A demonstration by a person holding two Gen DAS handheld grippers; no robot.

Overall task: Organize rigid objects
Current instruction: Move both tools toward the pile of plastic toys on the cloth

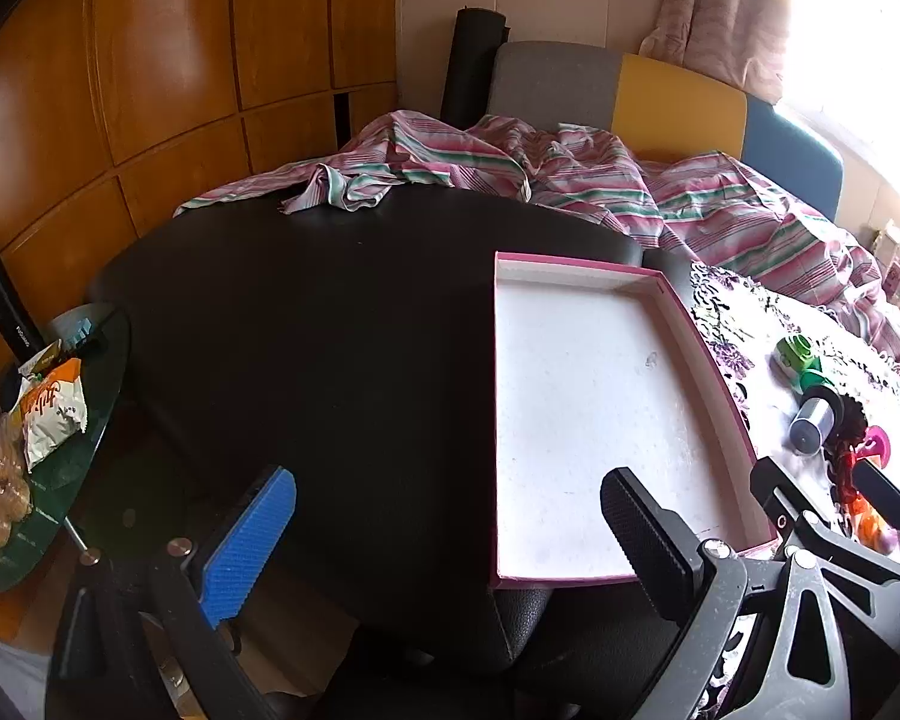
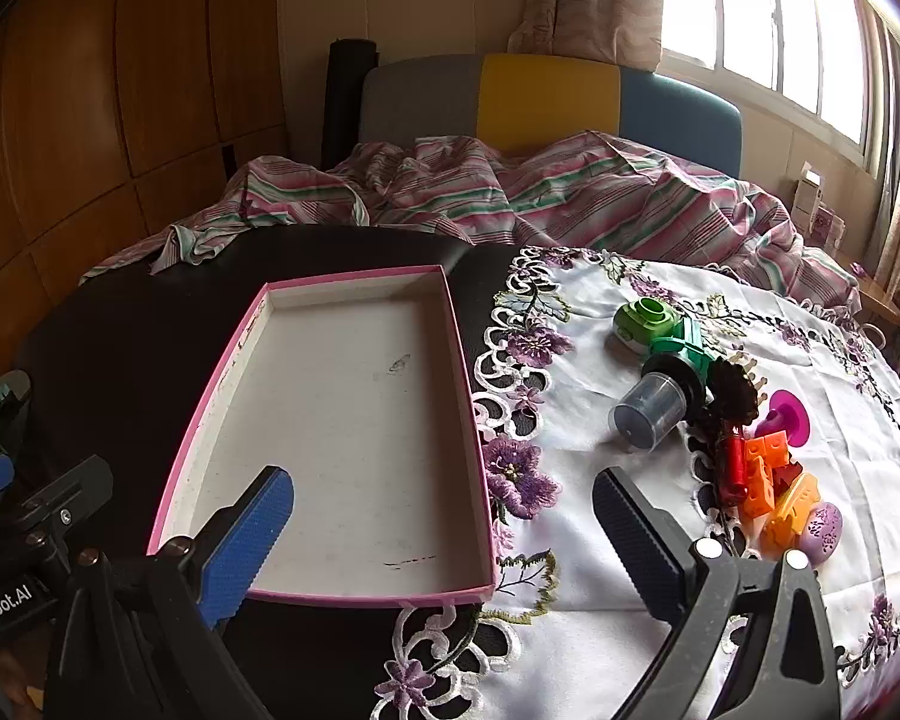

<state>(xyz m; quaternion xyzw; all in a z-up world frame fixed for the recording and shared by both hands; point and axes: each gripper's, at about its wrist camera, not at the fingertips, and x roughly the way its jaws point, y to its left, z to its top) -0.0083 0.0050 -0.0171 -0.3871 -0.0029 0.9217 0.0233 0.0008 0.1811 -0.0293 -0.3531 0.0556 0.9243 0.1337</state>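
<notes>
right tool (image 2: 444, 531) gapes wide, empty, toy pile (image 2: 774, 480) just right, pink-rimmed box (image 2: 354, 420) left.

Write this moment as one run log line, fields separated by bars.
left gripper open, holding nothing | right gripper open, holding nothing | pink box empty | toys on the embroidered cloth

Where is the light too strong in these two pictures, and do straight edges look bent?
Left wrist view: the window is fully blown out, and the pink box edges bow. Right wrist view: window bright but its bars show; the wooden wall curves from the fisheye lens.
</notes>
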